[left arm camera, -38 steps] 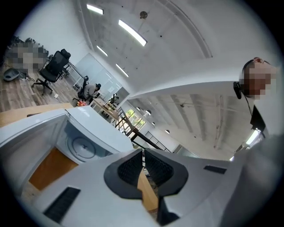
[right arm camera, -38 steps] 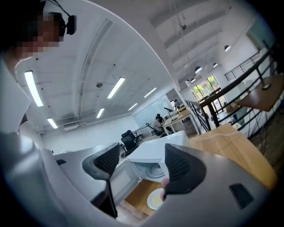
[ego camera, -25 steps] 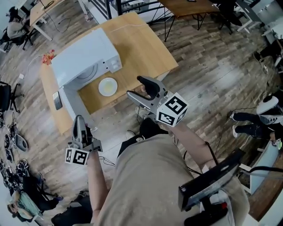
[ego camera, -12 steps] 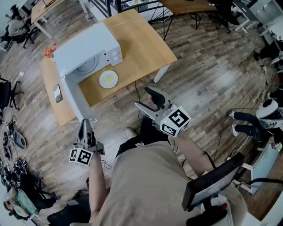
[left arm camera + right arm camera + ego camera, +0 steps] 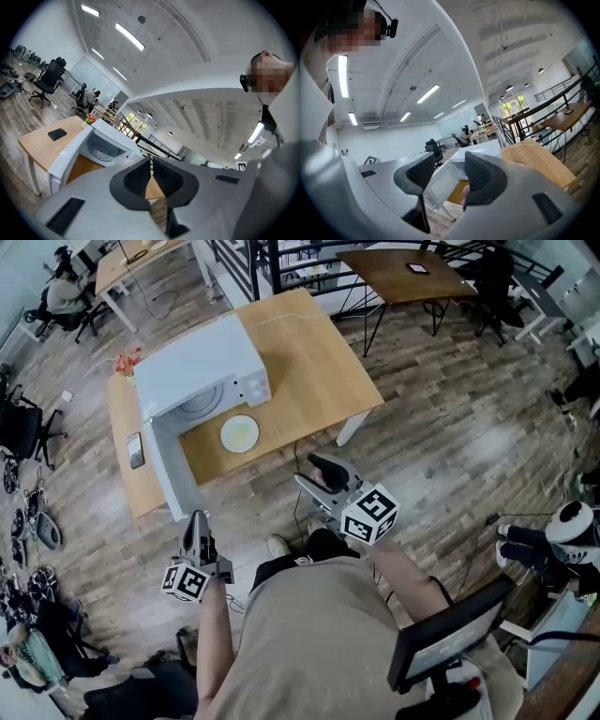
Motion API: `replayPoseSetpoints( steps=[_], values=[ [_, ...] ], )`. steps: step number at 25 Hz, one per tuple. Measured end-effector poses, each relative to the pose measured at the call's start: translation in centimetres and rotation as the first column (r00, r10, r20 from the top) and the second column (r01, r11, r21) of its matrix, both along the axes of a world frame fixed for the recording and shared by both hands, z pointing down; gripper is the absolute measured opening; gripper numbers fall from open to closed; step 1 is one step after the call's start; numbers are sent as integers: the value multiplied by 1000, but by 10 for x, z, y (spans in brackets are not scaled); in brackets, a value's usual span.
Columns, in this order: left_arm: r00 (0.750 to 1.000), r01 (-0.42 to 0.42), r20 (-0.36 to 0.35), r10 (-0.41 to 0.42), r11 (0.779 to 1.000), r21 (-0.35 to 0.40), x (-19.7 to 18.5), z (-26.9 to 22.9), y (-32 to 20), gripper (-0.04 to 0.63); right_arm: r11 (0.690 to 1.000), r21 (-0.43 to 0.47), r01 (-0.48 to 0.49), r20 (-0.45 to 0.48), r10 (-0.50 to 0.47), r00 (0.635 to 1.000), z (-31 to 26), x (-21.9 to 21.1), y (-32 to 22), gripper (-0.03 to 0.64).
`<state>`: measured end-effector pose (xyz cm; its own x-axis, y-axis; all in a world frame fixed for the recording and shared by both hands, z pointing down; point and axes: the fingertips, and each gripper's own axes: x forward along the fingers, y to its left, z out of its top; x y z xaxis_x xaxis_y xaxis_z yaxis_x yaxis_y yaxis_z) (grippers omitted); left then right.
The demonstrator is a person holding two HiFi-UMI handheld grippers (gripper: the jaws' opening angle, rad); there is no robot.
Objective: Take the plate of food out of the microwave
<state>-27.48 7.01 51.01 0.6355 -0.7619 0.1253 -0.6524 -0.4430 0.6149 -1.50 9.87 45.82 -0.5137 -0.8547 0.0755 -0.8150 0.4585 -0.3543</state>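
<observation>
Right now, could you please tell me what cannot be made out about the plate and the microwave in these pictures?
Plate, head view: too small to tell what lies on it.
Plate, gripper views: out of sight behind the jaws of the left gripper and right gripper.
Microwave, head view: its buttons are too small to read.
Microwave cavity, head view: its top hides the deeper part.

You stand on a grey-brown wood-plank floor (image 5: 469,427) facing a light wooden table (image 5: 319,362). Beyond it are a black metal railing (image 5: 309,254), a darker desk (image 5: 384,277) and a black office chair (image 5: 19,432). Strip lights (image 5: 129,36) cross the pale ceiling (image 5: 93,42).
</observation>
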Motion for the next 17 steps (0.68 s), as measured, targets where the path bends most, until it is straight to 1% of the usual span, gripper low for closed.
replayPoseSetpoints(
  steps=[7,12,14,17],
  values=[
    [1000,-14,2,14,1000,26,61,-23,7,3,999,-28,40,54,-38,998,7,38,-10,195],
    [1000,14,10,-14,999,34,83,-27,10,3,995,-14,97,69,-96,993,8,47,-18,195],
    [999,35,-4,-35,999,29,89,-26,12,3,994,-24,108,96,-105,990,9,56,-21,195],
    [996,71,-58,-70,997,10,97,-22,17,3,991,-51,121,148,-113,983,10,69,-25,195]
  ],
)
